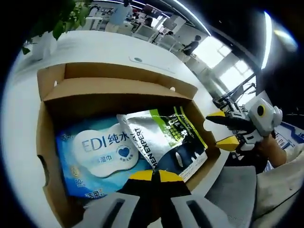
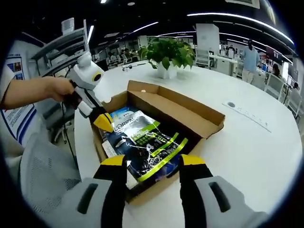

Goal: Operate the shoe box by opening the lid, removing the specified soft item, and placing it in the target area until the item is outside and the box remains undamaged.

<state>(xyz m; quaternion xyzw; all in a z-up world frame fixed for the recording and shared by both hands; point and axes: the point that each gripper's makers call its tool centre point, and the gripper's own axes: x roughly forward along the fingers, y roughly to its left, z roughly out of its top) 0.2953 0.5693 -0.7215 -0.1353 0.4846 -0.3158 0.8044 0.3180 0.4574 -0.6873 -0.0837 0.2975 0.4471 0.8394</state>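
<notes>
The cardboard shoe box (image 1: 118, 88) (image 2: 190, 114) stands open on the white table, its lid folded back. Inside lie a blue pack of wet wipes (image 1: 95, 152) (image 2: 121, 113) and, partly over it, a dark pouch with green stripes (image 1: 166, 137) (image 2: 147, 145). My left gripper (image 1: 155, 175) (image 2: 104, 122) has its yellow tips pressed together on the pouch's edge at one end of the box. My right gripper (image 2: 153, 161) (image 1: 222, 128) stands open at the other end, its jaws spread just above the pouch and the box's corner.
A potted plant (image 2: 168, 54) (image 1: 52, 28) stands on the round white table (image 2: 256, 152) beyond the box. A grey mesh chair (image 2: 42, 161) (image 1: 232, 190) is close to the table's edge. Desks and people fill the office behind.
</notes>
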